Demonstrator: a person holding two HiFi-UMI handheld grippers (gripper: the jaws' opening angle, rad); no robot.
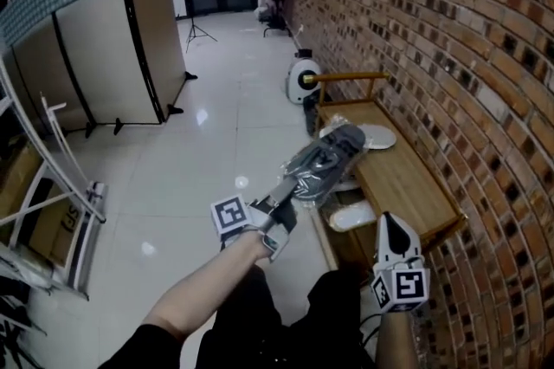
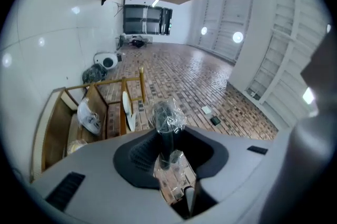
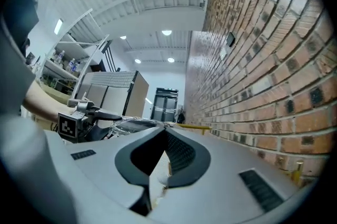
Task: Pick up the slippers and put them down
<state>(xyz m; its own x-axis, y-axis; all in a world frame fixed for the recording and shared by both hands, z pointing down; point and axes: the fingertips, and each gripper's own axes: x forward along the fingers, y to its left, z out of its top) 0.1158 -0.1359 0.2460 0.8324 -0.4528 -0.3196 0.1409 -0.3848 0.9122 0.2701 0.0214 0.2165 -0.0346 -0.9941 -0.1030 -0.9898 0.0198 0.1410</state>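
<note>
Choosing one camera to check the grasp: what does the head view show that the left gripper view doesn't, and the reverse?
Head view only: the whole grey slipper in its plastic wrap, held out over the wooden bench by the left gripper, and the right gripper low at the bench's near end. Left gripper view only: its fingers clamped on the slipper's wrapped edge, seen up close. Both: the slipper, the bench, the white slippers stored on it, the brick wall.

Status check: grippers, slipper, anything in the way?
Left gripper shut on plastic-wrapped slipper, held in the air by the wooden rack. Right gripper shut, empty. White slipper on rack top.
</note>
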